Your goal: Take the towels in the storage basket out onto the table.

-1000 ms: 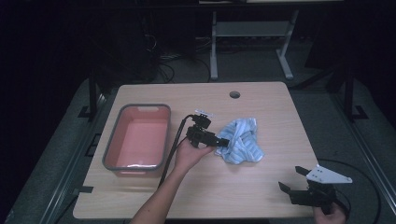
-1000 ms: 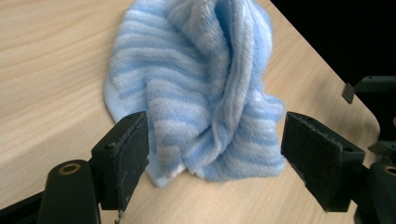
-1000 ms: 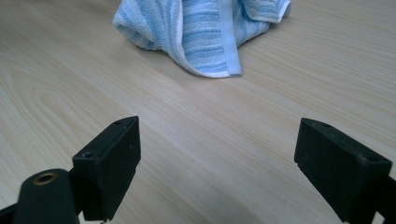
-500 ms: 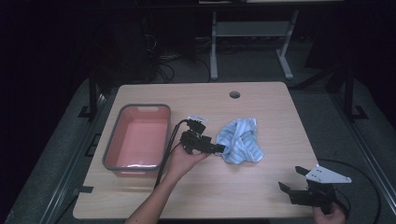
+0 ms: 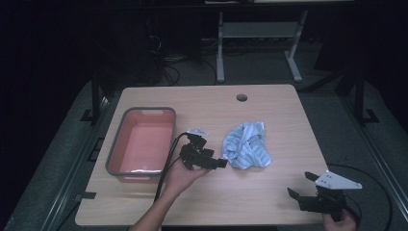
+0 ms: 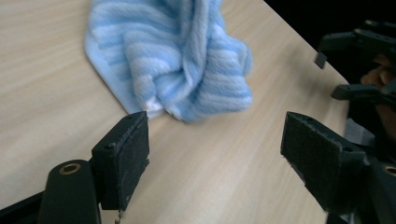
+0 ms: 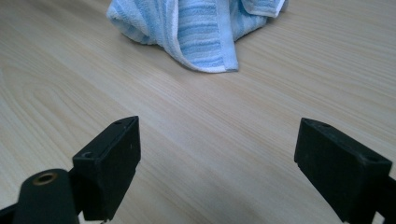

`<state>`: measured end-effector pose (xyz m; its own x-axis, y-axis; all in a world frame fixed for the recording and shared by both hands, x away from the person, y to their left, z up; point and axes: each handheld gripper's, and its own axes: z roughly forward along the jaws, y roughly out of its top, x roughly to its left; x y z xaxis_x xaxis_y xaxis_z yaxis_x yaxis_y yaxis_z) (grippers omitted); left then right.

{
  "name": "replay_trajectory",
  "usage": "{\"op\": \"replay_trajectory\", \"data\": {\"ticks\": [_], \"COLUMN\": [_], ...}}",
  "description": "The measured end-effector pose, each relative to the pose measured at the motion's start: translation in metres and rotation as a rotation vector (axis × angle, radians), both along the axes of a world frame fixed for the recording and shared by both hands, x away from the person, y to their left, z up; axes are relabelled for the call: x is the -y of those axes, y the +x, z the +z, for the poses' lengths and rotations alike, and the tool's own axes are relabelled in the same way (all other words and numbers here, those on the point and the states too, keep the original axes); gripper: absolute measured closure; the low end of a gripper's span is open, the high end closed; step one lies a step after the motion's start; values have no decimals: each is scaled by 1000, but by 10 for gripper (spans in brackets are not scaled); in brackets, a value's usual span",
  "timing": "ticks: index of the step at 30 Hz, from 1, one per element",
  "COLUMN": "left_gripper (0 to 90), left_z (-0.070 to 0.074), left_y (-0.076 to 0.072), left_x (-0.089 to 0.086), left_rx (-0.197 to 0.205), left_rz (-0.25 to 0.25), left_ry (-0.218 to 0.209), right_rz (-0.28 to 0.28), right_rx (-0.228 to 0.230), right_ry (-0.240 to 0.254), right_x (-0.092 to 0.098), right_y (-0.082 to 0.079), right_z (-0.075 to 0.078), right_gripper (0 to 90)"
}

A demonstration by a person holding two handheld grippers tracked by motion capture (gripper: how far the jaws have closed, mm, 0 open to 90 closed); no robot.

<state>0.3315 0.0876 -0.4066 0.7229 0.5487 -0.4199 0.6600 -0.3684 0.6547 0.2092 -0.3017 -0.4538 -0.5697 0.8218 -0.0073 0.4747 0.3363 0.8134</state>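
High view overhead, both tool cameras low, close — sharing the towel (image 6: 177, 60).

The person's left hand (image 5: 179, 174) reaches in from the near edge, forearm angled up over the table, holding the left gripper (image 5: 219, 162) with its jaws spread wide and pointing right. The right gripper (image 5: 300, 184) sits low at the near right corner, jaws also apart; the right hand (image 5: 339, 222) seems to grip it from behind, mostly out of frame.

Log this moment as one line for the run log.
left gripper: open, just left of towel, not touching | right gripper: open, empty, near table's front right corner | towel: crumpled mid-table | tub: left, towel not inside
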Motion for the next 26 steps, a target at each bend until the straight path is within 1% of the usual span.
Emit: {"op": "replay_trajectory", "data": {"ticks": [2, 4, 5, 7, 9, 10, 11, 13, 14, 17, 19, 21, 22, 23, 24, 25, 26], "left_gripper": [230, 231, 230, 231, 231, 230, 230, 227, 228, 222, 219, 216, 213, 216, 227, 225, 225], "left_z": [-1, -1, -1, -1, -2, -2, -2, -3, -4, -7, -10, -16, -19, -23, -26, -26, -25], "left_y": [-3, -8, -10, -14, -18, -20, -23, -26, -28, -36, -45, -51, -56, -62, -63, -65, -69], "left_x": [-2, -2, -2, -4, -6, -6, -7, -10, -11, -15, -18, -19, -20, -20, -18, -15, -12], "left_rx": [-4, 3, 1, 12, -1, -1, 9, 3, 3, 22, 33, 33, 36, 47, 24, 14, 44], "left_rz": [-10, -10, -16, -22, -30, -33, -34, -32, -31, -31, -29, -38, -41, -34, -53, -85, -81], "left_ry": [-7, -10, -16, -11, -33, -32, -21, -43, -45, -47, -62, -83, -96, -118, -111, -80, -52], "right_rz": [-5, -4, -6, -7, -8, -10, -9, -14, -14, -20, -20, -14, -8, -4, 5, 8, 15], "right_rx": [-1, 2, 1, 0, 1, 4, 8, 10, 8, 8, 6, 11, 13, 12, 15, 11, 11], "right_ry": [0, 3, 4, 1, 0, 0, -2, -3, -3, 0, 3, 1, -1, 0, -6, -3, -8], "right_x": [1, 2, 1, 1, 1, 1, 1, 1, 2, 2, 1, 0, -1, -2, -4, -6, -8], "right_y": [-1, -2, -2, -3, -4, -4, -5, -6, -6, -7, -9, -10, -11, -11, -11, -11, -11], "right_z": [0, -1, -1, 0, 0, 0, 0, 0, 0, -1, -1, -1, -1, -1, -1, -1, -1], "right_gripper": [139, 139, 140, 140, 140, 139, 139, 140, 140, 140, 140, 139, 139, 139, 140, 139, 139]}}
